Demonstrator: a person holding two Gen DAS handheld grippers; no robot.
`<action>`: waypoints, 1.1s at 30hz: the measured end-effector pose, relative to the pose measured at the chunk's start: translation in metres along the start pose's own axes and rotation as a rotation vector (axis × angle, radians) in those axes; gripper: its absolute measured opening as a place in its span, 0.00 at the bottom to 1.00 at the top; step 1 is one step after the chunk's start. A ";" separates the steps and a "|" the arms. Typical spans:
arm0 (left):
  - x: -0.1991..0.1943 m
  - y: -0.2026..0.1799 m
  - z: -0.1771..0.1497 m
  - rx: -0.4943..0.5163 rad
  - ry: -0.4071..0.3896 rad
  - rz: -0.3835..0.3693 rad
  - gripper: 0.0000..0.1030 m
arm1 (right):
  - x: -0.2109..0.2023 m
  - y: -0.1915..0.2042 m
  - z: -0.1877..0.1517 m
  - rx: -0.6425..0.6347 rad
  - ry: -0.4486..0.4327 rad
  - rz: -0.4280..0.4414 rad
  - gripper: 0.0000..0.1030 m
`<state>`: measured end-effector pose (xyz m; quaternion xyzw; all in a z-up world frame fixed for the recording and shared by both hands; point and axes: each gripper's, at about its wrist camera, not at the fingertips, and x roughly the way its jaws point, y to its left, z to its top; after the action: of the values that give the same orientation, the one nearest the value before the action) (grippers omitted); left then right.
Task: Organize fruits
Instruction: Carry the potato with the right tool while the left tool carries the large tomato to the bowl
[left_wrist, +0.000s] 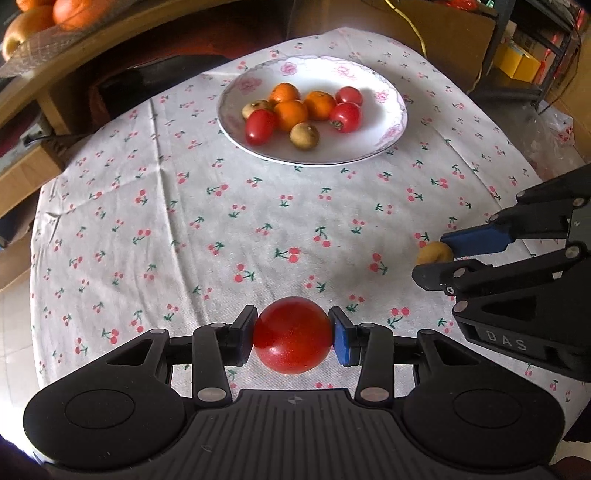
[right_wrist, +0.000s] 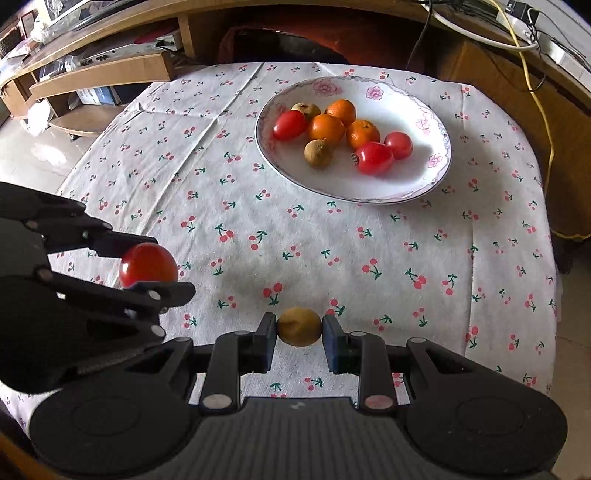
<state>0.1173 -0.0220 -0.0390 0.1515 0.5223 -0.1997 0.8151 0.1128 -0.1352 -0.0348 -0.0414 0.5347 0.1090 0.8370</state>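
Carrying step: left gripper (left_wrist: 292, 334) clamps a tomato (left_wrist: 291, 335); right gripper (right_wrist: 299, 328) apparently pinches a yellow-brown fruit (right_wrist: 299, 327); next, both go to the plate (left_wrist: 384, 122) at upper centre.

surface: table, cherry-print cloth (left_wrist: 221, 221) | on it: floral plate (left_wrist: 384, 92) of fruit

Both wrist views toward shared plate (left_wrist: 388, 96)

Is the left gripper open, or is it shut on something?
Shut. The left gripper has both pads pressed against the sides of a red tomato, holding it at the near side of the cloth, short of the plate.
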 end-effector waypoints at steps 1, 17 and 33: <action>0.000 -0.001 0.001 0.000 -0.001 0.000 0.49 | 0.000 -0.001 0.000 0.000 -0.001 -0.003 0.28; -0.010 -0.001 0.036 -0.039 -0.053 0.002 0.49 | -0.016 -0.027 0.019 0.044 -0.034 -0.018 0.28; -0.007 -0.005 0.080 -0.053 -0.087 -0.003 0.49 | -0.017 -0.049 0.052 0.075 -0.068 -0.035 0.28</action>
<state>0.1756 -0.0621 0.0001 0.1203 0.4916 -0.1937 0.8404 0.1631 -0.1753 0.0005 -0.0157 0.5088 0.0753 0.8574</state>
